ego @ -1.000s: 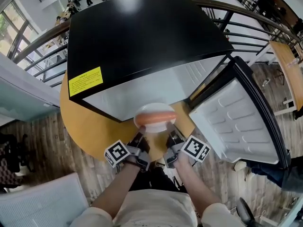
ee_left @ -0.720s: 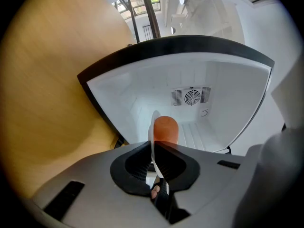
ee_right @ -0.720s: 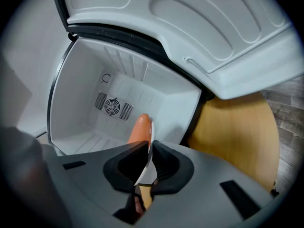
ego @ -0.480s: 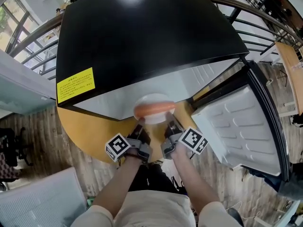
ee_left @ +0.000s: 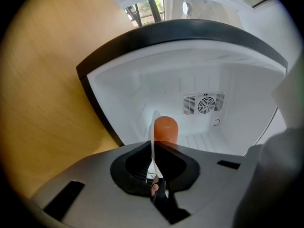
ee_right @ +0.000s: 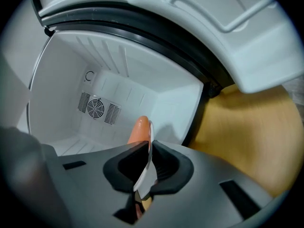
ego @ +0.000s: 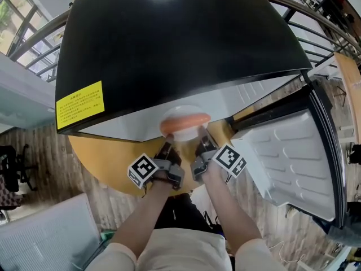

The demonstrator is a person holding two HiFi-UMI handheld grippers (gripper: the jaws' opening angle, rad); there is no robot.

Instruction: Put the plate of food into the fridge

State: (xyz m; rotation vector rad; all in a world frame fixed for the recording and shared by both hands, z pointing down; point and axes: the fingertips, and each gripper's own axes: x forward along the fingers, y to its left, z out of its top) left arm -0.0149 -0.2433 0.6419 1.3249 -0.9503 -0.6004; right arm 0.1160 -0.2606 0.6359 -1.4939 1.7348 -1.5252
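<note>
A white plate (ego: 184, 130) carrying an orange sausage (ego: 185, 121) is held level at the mouth of the black mini fridge (ego: 169, 44). My left gripper (ego: 167, 151) is shut on the plate's near-left rim (ee_left: 152, 141); my right gripper (ego: 200, 147) is shut on its near-right rim (ee_right: 148, 160). Both gripper views look into the white fridge interior (ee_left: 204, 80), with the sausage (ee_left: 166, 129) just ahead of the jaws. The sausage (ee_right: 139, 129) also shows beyond the right jaws.
The fridge door (ego: 293, 157) hangs open to the right, its white inner liner facing me. The fridge stands on a round wooden table (ego: 107, 157). A back-wall fan grille (ee_left: 204, 103) shows inside. Railings (ego: 34, 44) ring the area.
Both grippers have carried the plate forward toward the fridge opening; the fridge now fills more of the head view.
</note>
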